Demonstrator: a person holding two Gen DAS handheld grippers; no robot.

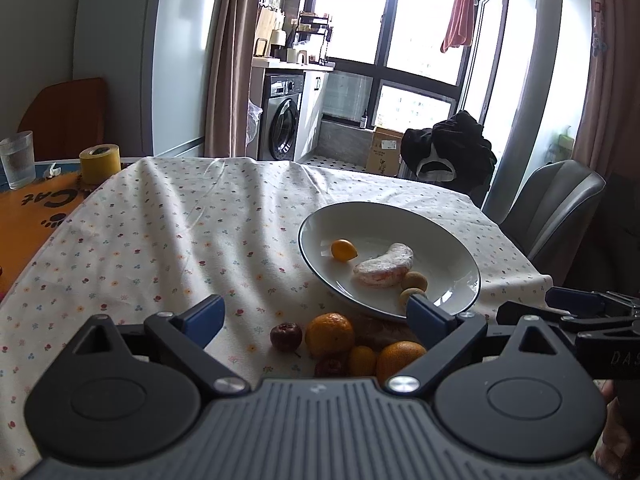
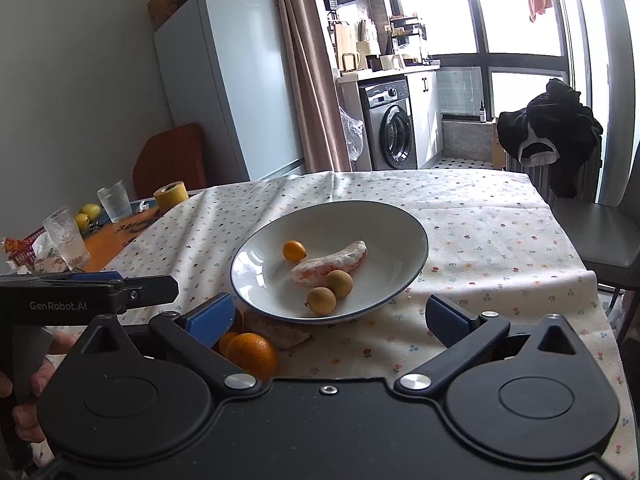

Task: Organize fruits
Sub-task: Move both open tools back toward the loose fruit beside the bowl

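Hovering low over the table (image 1: 160,216), the left gripper (image 1: 316,316) has its jaws spread wide with nothing between them. Just beyond and between those jaws lies a loose cluster of fruit on the flowered cloth: a dark red fruit (image 1: 286,337) toward the left jaw, an orange (image 1: 330,334) beside it, a second dark red fruit (image 1: 330,367), a small kumquat (image 1: 362,360) and a second orange (image 1: 400,360) toward the right jaw (partly hidden by the gripper body). Ahead of the right jaw, whose tip overlaps its near rim in the left wrist view, sits a white plate (image 1: 448,240) with a dark edge. In it are 1 small orange kumquat (image 1: 344,250), a curved peeled citrus segment (image 1: 384,270) and 2 brown longans (image 1: 414,288) touching each other at the near side.

The right gripper (image 2: 330,316) also has its jaws wide apart and empty. From its view the plate (image 2: 400,224) lies just ahead, between the jaws and slightly toward the left one, and an orange (image 2: 252,354) shows just inside the left jaw, next to a brownish lump (image 2: 280,332) under the plate's near rim whose nature I cannot tell. The other gripper's black body enters from beyond the left jaw, held by a hand (image 2: 36,380).
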